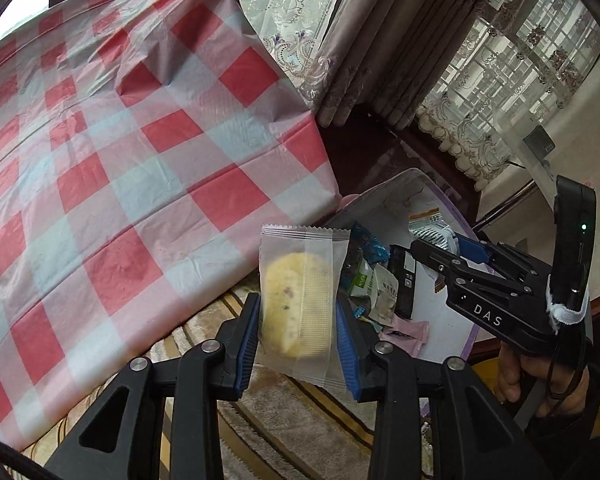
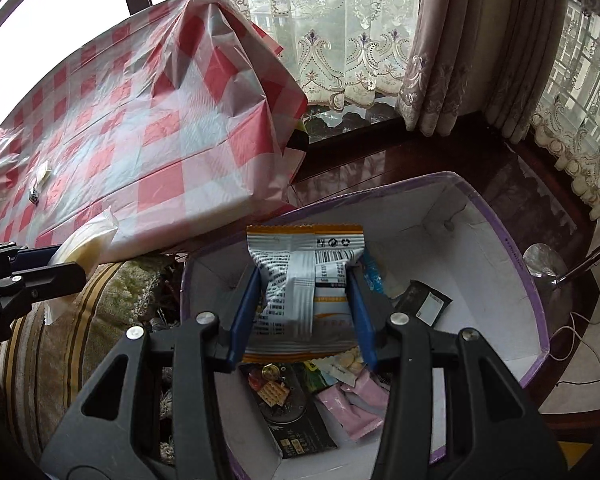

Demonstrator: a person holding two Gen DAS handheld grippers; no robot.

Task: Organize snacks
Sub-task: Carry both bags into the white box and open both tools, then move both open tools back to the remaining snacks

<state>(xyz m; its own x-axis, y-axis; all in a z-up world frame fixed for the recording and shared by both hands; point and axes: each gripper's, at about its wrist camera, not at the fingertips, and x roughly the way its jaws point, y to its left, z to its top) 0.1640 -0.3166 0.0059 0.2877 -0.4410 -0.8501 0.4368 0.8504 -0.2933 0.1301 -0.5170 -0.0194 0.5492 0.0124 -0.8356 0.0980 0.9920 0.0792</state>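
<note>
Left gripper (image 1: 298, 316) grasps a cake packet (image 1: 300, 300) at lower centre; right gripper (image 2: 306, 312) clamps a white packet (image 2: 304, 280) over the box (image 2: 512, 248).

The bench (image 2: 112, 136) wears a red-and-white check plastic cloth (image 1: 112, 168), creased and hanging over the near edge and corner. On the cloth, toward the far left in the right wrist view, lie a small pale wrapper (image 2: 43, 172) and a tiny dark bit (image 2: 34, 197), just beside each other. Beside the bench stands a box (image 2: 512, 248) with purple rim and white inside, on a dark glossy floor (image 2: 380, 168). Loose snack packets lie on its bottom: pink sachets (image 2: 356, 404), a dark cracker pack (image 2: 296, 420) and a black packet (image 2: 424, 300). A striped cushion (image 2: 60, 344) sits under the bench edge, touching the box.
</note>
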